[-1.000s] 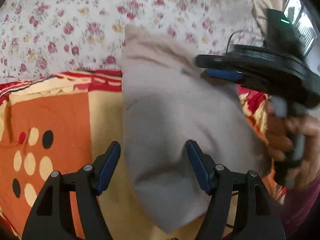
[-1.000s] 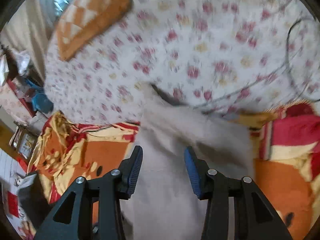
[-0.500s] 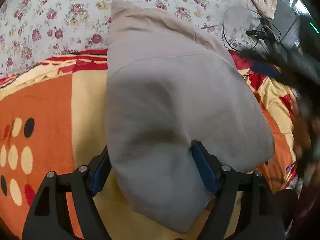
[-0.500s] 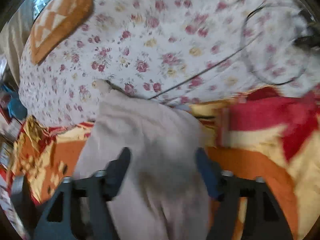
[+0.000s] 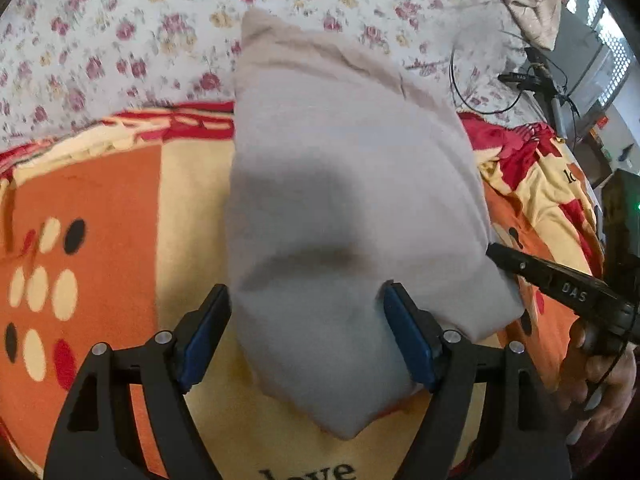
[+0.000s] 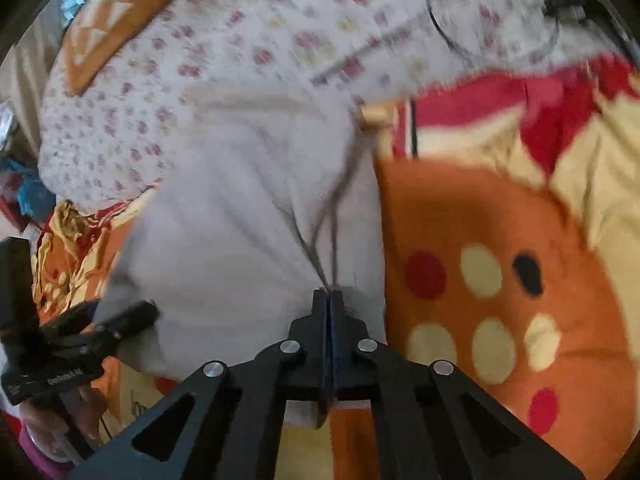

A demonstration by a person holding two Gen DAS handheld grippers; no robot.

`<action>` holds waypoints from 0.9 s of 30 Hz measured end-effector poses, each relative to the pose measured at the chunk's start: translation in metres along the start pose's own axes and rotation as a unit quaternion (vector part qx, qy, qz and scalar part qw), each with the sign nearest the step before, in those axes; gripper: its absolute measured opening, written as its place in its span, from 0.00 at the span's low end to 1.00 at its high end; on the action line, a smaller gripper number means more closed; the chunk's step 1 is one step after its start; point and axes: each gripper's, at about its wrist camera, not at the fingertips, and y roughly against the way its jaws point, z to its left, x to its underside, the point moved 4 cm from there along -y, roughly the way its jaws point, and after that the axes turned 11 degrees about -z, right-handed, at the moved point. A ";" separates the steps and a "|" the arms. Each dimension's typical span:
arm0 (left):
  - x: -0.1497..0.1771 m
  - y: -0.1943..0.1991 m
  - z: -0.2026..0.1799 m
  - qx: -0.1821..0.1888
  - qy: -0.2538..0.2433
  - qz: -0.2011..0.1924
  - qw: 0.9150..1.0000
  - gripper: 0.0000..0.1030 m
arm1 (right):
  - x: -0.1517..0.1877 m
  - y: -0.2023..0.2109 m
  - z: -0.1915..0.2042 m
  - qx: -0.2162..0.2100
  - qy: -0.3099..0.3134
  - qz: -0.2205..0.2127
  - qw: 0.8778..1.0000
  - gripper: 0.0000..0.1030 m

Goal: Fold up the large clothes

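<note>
The grey garment (image 5: 344,184) lies folded into a long bundle on the orange, red and cream blanket (image 5: 112,216), its far end reaching onto the flowered sheet (image 5: 120,28) beyond the blanket's red border. Its near end tapers to a blunt corner just above the word printed on the blanket.

The left gripper (image 5: 306,340) stands wide apart, a blue pad on each side of the garment's near end, with the cloth passing between them; nothing is pinched there. Whether the pads actually touch the fabric is hard to say.

At the garment's right edge, the right gripper (image 6: 328,304) is clenched on the cloth: in its own view the two fingers meet flat together, and creases run out from that point up across the fabric (a clear sign of the pull). From the left camera only its dark finger tip shows against the garment's edge, with the person's hand (image 5: 600,368) below it.

A thin black cable (image 5: 480,80) loops over the flowered sheet past the garment's far right corner, and an orange patterned pillow (image 6: 116,16) sits farther off on that sheet.
</note>
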 end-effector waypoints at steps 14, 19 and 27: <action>-0.014 0.005 0.009 -0.002 0.031 -0.012 0.999 0.76 | -0.065 -0.025 0.016 0.008 -0.049 -0.050 0.998 0.50; -0.016 0.000 0.013 0.009 0.048 0.000 0.999 0.76 | -0.067 -0.038 0.011 -0.034 -0.069 -0.049 0.996 0.05; -0.014 -0.011 0.000 0.017 0.036 0.006 0.999 0.76 | -0.053 -0.030 -0.005 0.026 -0.025 -0.050 0.998 0.01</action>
